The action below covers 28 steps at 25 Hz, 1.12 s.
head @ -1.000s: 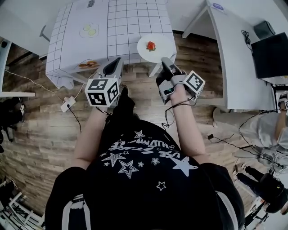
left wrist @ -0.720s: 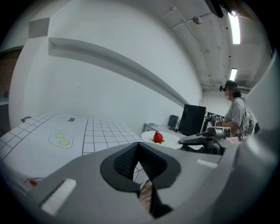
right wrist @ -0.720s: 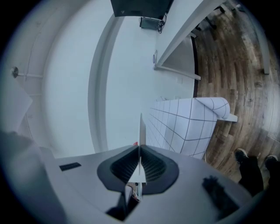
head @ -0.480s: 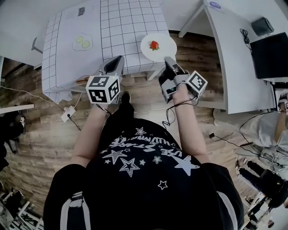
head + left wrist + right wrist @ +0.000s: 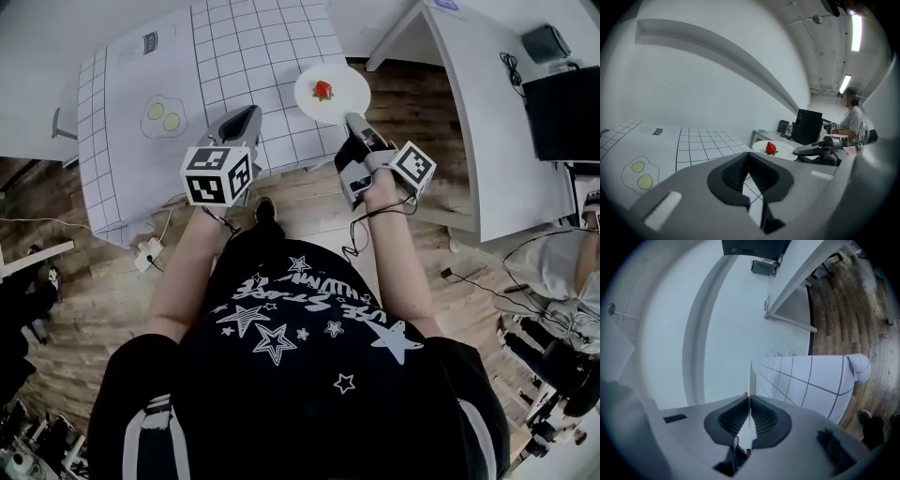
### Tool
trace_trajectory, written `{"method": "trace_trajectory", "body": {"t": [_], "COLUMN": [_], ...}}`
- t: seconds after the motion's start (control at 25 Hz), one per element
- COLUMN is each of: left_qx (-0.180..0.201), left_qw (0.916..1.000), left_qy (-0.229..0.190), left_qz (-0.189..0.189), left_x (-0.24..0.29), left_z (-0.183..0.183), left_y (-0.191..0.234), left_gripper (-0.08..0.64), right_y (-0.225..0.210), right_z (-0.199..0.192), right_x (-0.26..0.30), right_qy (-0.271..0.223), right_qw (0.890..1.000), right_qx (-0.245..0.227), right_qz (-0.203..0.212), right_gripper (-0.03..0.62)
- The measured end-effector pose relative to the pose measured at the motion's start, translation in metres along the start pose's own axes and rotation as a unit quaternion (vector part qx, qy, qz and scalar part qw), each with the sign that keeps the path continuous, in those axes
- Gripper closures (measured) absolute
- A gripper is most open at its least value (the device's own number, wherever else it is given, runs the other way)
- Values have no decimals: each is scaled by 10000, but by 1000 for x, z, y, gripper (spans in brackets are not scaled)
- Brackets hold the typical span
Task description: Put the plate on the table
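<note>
Both bare forearms reach forward toward the table (image 5: 234, 56). The left gripper (image 5: 247, 116) is above the table's near edge, its jaws pressed together and empty. The right gripper (image 5: 352, 122), beside the table's near right corner, clamps the plate (image 5: 343, 96) by its rim.

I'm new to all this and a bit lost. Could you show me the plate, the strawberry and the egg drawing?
plate (image 5: 352, 95), head view, bare white part near its right rim.
strawberry (image 5: 322, 90), head view, its red middle.
egg drawing (image 5: 161, 117), head view, the white between its two yolks.
</note>
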<state>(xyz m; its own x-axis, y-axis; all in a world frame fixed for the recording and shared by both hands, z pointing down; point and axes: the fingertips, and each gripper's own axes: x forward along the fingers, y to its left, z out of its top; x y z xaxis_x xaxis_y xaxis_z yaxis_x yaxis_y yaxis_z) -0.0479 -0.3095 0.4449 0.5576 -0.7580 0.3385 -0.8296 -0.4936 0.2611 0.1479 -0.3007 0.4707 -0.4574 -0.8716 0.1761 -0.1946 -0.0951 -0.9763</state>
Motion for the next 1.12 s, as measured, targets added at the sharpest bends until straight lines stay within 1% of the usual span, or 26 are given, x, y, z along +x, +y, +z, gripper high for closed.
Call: {"method": "trace_trajectory", "body": {"t": [0.08, 0.28, 0.44, 0.76, 0.92, 1.12], "left_qx": [-5, -115, -59, -90, -64, -82], "left_qw": [10000, 9995, 9989, 9978, 9976, 9984], "left_qy": [48, 151, 235, 379, 449, 493], "left_qz": [-86, -259, -393, -543, -516, -249], "left_x": [8, 36, 52, 65, 70, 72], "left_z": [1, 9, 8, 2, -1, 0], "left_y": [5, 31, 43, 44, 39, 38], "left_gripper": [551, 551, 551, 551, 551, 551], "right_y": [-6, -16, -25, -35, -36, -44], "right_z": [3, 9, 10, 11, 18, 25], "right_x": [5, 38, 50, 56, 60, 76], "right_qy": [-49, -58, -91, -26, 76, 364], "right_qw": [9999, 9995, 9991, 9986, 9989, 9988], "right_qx": [31, 8, 11, 38, 55, 184], "right_qz": [-93, -322, -412, -520, -466, -260], "right_gripper": [572, 572, 572, 572, 572, 572]}}
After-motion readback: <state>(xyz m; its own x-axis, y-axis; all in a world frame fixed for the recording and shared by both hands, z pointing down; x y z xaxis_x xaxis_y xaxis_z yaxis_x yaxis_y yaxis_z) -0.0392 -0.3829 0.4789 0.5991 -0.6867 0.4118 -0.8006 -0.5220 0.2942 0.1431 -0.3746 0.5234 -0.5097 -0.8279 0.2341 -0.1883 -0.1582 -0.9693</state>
